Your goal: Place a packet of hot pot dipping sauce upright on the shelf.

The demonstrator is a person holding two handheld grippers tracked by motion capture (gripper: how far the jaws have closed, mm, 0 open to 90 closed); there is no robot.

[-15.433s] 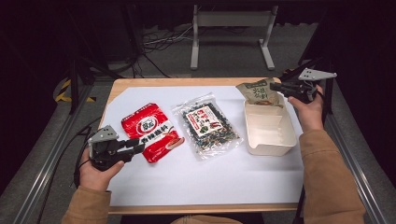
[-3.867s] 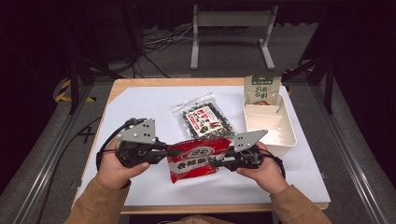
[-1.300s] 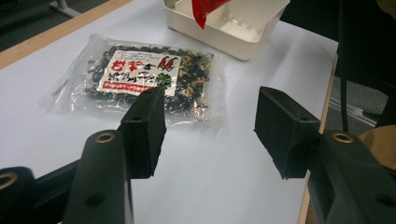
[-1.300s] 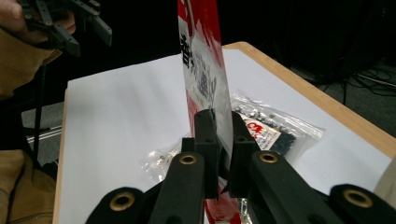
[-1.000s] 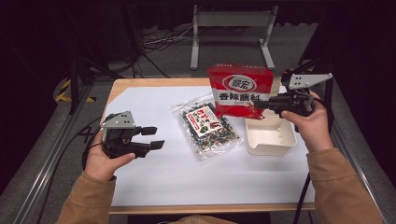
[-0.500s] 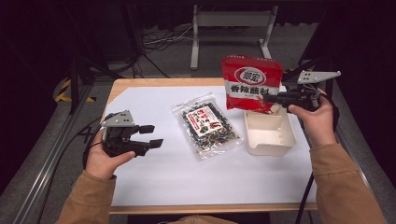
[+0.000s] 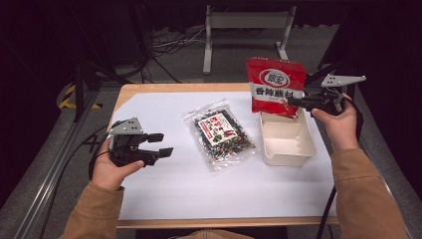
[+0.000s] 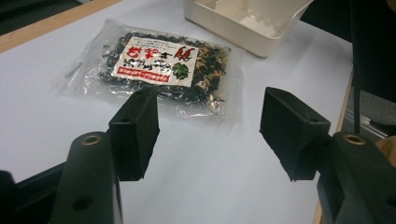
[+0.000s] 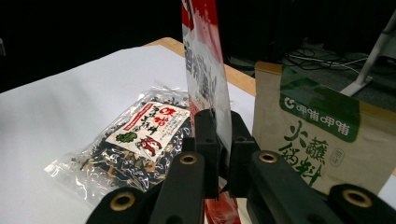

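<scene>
Lifted slightly higher than half a second ago, the red snack packet hangs upright at upper right, above the white tray, pinched by the right hand-held gripper. At lower left, the left hand-held gripper hovers with jaws apart, seemingly above the bench, near the seaweed bag.

Since 15.4 s ago the red packet has left the white sheet's left part, passed between both grippers (3.9 s ago), and now hangs upright, clamped in the right gripper over the far end of the white tray. The left gripper, then holding it, now stands with jaws apart.
</scene>
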